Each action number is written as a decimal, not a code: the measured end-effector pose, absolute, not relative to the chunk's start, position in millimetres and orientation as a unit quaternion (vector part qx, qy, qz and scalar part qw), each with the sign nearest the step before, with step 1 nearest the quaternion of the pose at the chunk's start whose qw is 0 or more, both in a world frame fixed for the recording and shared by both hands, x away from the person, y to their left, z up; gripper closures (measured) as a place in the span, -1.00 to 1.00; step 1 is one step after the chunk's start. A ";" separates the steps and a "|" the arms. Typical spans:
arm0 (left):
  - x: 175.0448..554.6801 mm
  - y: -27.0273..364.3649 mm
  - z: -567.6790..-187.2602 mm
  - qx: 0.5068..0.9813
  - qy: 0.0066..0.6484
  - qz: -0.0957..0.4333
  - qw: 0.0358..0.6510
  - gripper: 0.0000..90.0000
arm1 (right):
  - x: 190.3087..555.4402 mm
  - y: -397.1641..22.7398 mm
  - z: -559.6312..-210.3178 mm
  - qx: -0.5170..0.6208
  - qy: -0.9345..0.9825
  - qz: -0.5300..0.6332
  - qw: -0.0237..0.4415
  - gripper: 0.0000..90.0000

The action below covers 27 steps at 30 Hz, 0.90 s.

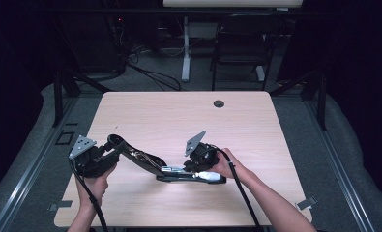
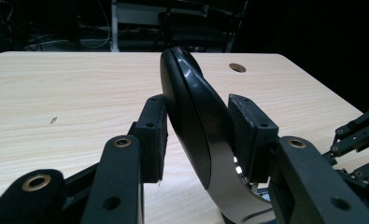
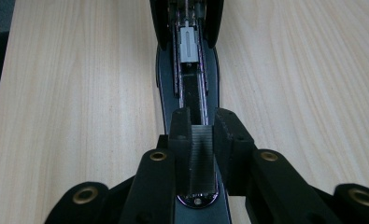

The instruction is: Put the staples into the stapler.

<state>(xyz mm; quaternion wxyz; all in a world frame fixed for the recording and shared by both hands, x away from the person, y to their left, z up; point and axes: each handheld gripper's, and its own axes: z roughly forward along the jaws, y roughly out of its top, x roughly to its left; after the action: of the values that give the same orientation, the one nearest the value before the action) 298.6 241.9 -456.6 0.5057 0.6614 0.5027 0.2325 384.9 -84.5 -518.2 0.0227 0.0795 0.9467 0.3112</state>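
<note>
Dark clutter rings the pale desk (image 1: 179, 116), where an opened stapler (image 1: 179, 171) lies near the front edge: the left tool (image 2: 198, 135) clamps its raised top arm, the right tool (image 3: 203, 140) grips a staple strip (image 3: 202, 158) over the magazine, best lowered straight into the channel.

Both forearms are showing bare, no sleeves. Each hand-held gripper, left (image 1: 112, 143) and right (image 1: 188, 166), is presenting black jaws with brass-ringed screw holes, a grey three-cornered plate on top, and a black cable trailing behind.
</note>
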 end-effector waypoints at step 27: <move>298.6 241.8 -456.6 0.662 0.502 0.232 0.505 0.32 | 386.6 -85.8 -518.0 0.080 0.947 0.310 0.011 0.63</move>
<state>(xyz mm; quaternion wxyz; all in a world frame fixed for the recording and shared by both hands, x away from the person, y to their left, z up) 298.6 241.8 -456.6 0.5051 0.6624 0.5023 0.2319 386.6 -85.8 -518.0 0.0113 0.0801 0.9474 0.3096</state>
